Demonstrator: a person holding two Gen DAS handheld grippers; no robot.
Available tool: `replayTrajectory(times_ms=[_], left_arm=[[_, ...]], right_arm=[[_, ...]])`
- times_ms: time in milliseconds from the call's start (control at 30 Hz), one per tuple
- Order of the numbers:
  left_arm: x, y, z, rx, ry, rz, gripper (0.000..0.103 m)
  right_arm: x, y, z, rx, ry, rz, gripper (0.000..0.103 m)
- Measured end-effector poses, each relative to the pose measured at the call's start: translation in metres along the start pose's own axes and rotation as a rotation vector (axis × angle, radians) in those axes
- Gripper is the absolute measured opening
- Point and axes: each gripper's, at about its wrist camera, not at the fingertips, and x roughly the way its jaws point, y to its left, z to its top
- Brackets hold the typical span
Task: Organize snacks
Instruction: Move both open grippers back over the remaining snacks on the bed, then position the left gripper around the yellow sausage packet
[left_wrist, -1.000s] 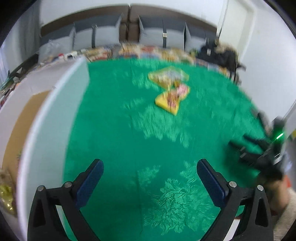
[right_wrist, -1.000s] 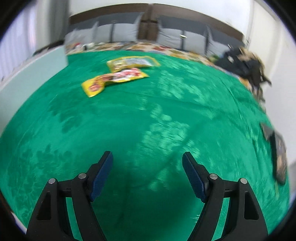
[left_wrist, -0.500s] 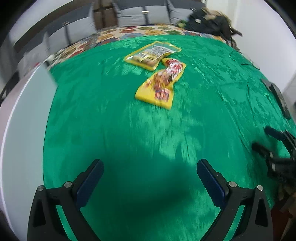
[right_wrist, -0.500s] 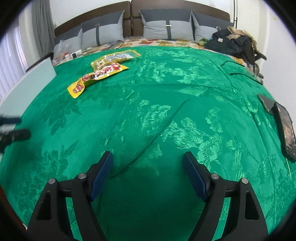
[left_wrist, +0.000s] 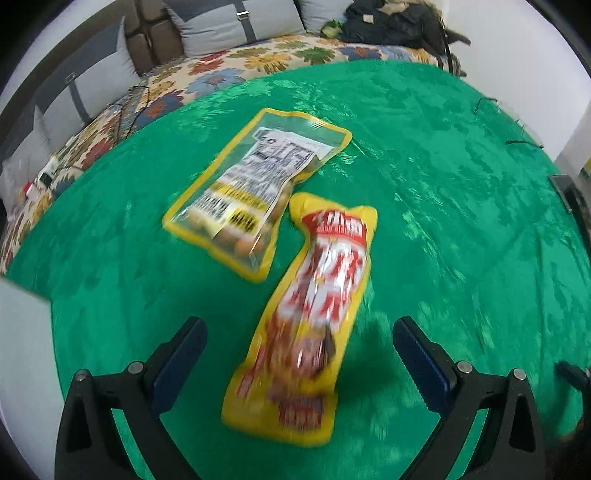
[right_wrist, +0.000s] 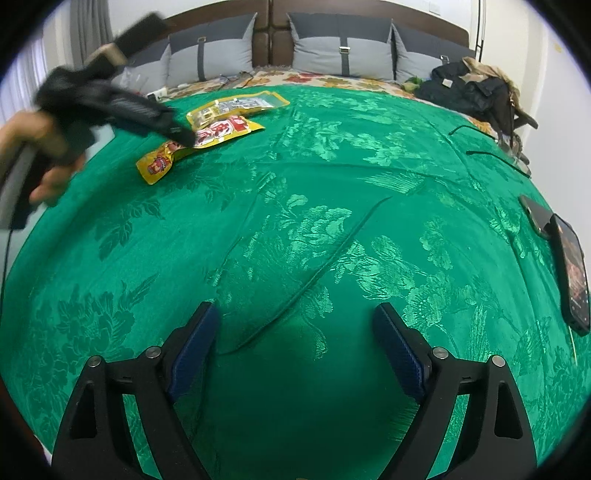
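Observation:
Two snack packets lie on the green bedspread (left_wrist: 461, 221). A long yellow and red packet (left_wrist: 310, 325) lies between my open left gripper's (left_wrist: 299, 354) fingers, its near end just below them. A yellow-edged clear packet (left_wrist: 258, 188) with a white label lies just beyond it. In the right wrist view both packets, the red one (right_wrist: 207, 142) and the clear one (right_wrist: 236, 107), lie far left, with the left gripper (right_wrist: 110, 107) over them. My right gripper (right_wrist: 295, 343) is open and empty over bare bedspread.
A white box wall (left_wrist: 22, 350) stands at the left. Phones (right_wrist: 569, 266) lie at the bed's right edge. A dark bag (right_wrist: 472, 92) and cables (right_wrist: 491, 155) are at the far right. Grey pillows (right_wrist: 332, 48) line the headboard.
My left gripper has moved forward across the bed to the packets, which now lie between its fingers. The right gripper has stayed nearly still; the left gripper has come into its view.

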Motion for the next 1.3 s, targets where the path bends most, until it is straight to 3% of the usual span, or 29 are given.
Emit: replayTrajectory(times_ms=[167, 200, 267, 367, 433, 533, 733, 867, 1000, 1067, 1300], left_arm=[[0.019, 0.002, 0.005, -0.040, 0.045, -0.057, 0.096], [0.017, 0.003, 0.004, -0.052, 0.029, -0.061, 0.091], [0.008, 0.006, -0.001, -0.064, -0.010, -0.052, 0.060], [-0.003, 0.011, -0.014, -0.103, -0.008, -0.091, 0.050], [-0.017, 0.011, -0.034, -0.142, -0.018, -0.092, 0.049], [-0.035, 0.015, -0.068, -0.217, -0.026, -0.111, 0.049], [-0.072, 0.036, -0.142, -0.358, -0.056, -0.028, 0.049], [-0.078, 0.060, -0.162, -0.431, -0.091, 0.044, 0.049], [-0.062, 0.068, -0.171, -0.445, -0.094, 0.052, 0.051], [-0.061, 0.065, -0.172, -0.410, -0.139, 0.091, 0.074], [-0.048, 0.075, -0.172, -0.395, -0.151, 0.150, 0.099]], right_arm=[[0.000, 0.001, 0.000, 0.001, -0.001, -0.001, 0.090], [0.000, 0.001, 0.000, 0.001, 0.000, -0.001, 0.090], [0.000, 0.001, 0.000, 0.000, 0.000, -0.002, 0.090], [0.000, 0.001, 0.000, 0.001, 0.000, -0.002, 0.090], [-0.001, 0.001, 0.000, 0.001, 0.000, -0.002, 0.090], [-0.001, 0.001, 0.000, 0.000, 0.000, -0.002, 0.090], [-0.001, 0.001, 0.000, 0.000, 0.000, -0.002, 0.090], [-0.001, 0.001, 0.000, -0.001, 0.000, -0.003, 0.090], [-0.001, 0.001, 0.000, -0.001, 0.000, -0.002, 0.090], [-0.001, 0.001, 0.000, -0.001, 0.000, -0.002, 0.090], [-0.001, 0.001, 0.000, -0.001, 0.001, -0.003, 0.090]])
